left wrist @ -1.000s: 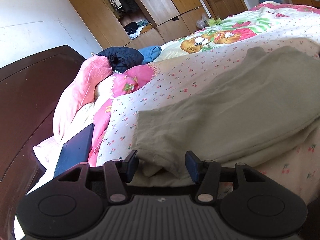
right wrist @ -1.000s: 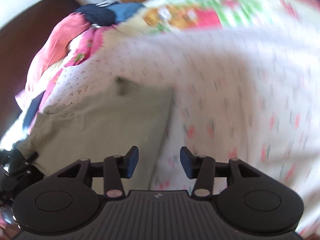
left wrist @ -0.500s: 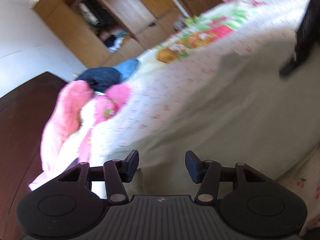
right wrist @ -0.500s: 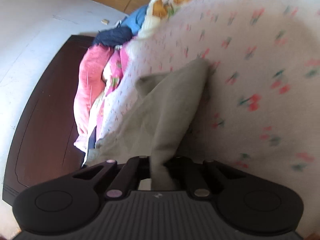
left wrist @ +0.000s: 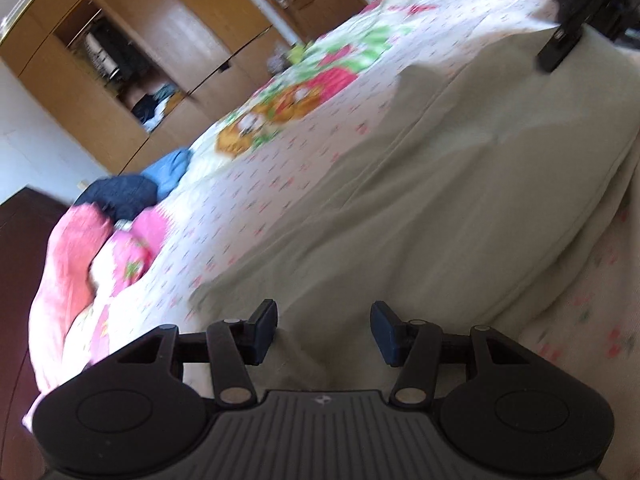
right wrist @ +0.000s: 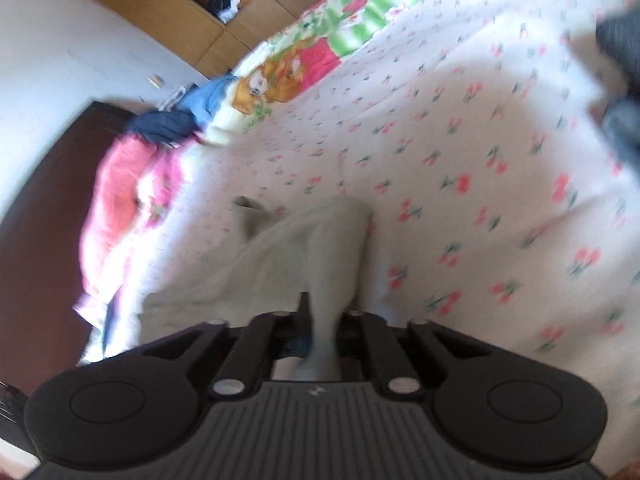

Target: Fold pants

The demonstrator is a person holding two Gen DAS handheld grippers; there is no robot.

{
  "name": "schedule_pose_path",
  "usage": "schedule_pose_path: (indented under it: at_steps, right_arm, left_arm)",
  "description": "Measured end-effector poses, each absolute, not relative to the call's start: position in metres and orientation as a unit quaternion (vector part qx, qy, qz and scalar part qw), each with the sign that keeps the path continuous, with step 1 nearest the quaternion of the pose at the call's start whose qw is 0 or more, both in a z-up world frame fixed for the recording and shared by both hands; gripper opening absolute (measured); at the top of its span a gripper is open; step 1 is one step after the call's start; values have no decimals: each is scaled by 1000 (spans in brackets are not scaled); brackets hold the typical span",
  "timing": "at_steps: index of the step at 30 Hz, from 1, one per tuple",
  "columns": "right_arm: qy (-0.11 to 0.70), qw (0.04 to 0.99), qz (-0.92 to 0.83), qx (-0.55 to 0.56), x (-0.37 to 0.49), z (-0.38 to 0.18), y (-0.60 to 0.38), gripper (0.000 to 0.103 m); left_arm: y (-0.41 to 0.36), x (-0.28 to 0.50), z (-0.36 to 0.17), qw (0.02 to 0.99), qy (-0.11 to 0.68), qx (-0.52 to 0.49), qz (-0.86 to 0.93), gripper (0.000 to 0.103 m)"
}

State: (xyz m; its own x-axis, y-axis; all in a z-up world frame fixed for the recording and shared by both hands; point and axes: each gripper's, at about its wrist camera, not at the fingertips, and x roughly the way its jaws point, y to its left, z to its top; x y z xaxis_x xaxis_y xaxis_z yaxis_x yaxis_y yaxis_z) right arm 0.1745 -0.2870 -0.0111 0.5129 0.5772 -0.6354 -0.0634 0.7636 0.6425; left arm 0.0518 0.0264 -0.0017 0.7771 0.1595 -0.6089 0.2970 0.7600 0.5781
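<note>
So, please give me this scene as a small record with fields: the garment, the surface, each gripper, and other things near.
garment: pale green pants, lying on the bed
surface: bed sheet with cherry print
left gripper: open, pants fabric below its fingers, not pinched
right gripper: pinching a pants edge, jaws opening slightly
other things: pink quilt, dark blue clothes, wooden wardrobe

Your left gripper (left wrist: 323, 328): black ribbed body w/ small logo, two round side discs, silver pivot screws, dark-blue pads (left wrist: 266, 330). Right gripper (right wrist: 322, 326): same build.
</note>
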Motion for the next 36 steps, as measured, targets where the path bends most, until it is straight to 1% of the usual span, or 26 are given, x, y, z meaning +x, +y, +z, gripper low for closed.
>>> schedule_pose_path:
  at_steps: [2, 4, 6, 8, 13, 15, 17, 19, 21, 22, 25, 27, 30, 33, 36]
  right_arm:
    - [443, 853, 150, 233, 169, 2, -291, 16]
    - [418, 879, 133, 189, 159, 22, -289, 16]
    - [403, 886, 158, 166, 155, 39, -276, 17]
    - [399, 887, 189, 138, 160, 48, -253, 18]
    - [425, 844, 322, 59, 195, 40, -152, 18]
    - [425, 827, 368, 18, 203, 35, -106, 18]
    - [425, 806, 412, -12, 207, 31, -69, 18]
    - [417, 790, 449, -36, 206, 28, -39, 31]
    - [406, 783, 468, -54, 206, 25, -18, 39]
    - [404, 780, 473, -65, 207, 24, -7, 40]
    - [401, 785, 463, -92, 206, 13, 17, 39]
    - [413, 789, 449, -75, 208, 2, 27, 41]
    - [411, 801, 434, -26, 211, 4, 23, 40]
    - [400, 820, 409, 15, 210, 23, -22, 40]
    - [393, 842, 368, 26, 211, 40, -82, 40]
  left_arm:
    - [47, 46, -4, 875, 345, 338, -14, 65]
    - [65, 39, -1, 884, 356, 303, -3, 65]
    - [79, 35, 7, 897, 361, 256, -2, 65]
    - [87, 33, 14, 907, 351, 233, 6, 66]
    - [91, 29, 17, 911, 328, 251, 19, 67]
    - [93, 27, 10, 903, 333, 269, 24, 73]
    - [96, 24, 6, 901, 334, 276, 25, 76]
    - [98, 22, 9, 906, 330, 266, 22, 76]
    - [99, 22, 12, 910, 324, 258, 22, 76]
    - [99, 22, 13, 912, 320, 255, 23, 76]
    - [99, 21, 13, 913, 316, 256, 25, 76]
    - [99, 20, 12, 911, 318, 260, 28, 76]
    - [97, 15, 14, 909, 315, 273, 27, 76]
    - [95, 9, 20, 908, 305, 285, 29, 76]
    - [89, 10, 30, 915, 282, 287, 34, 76]
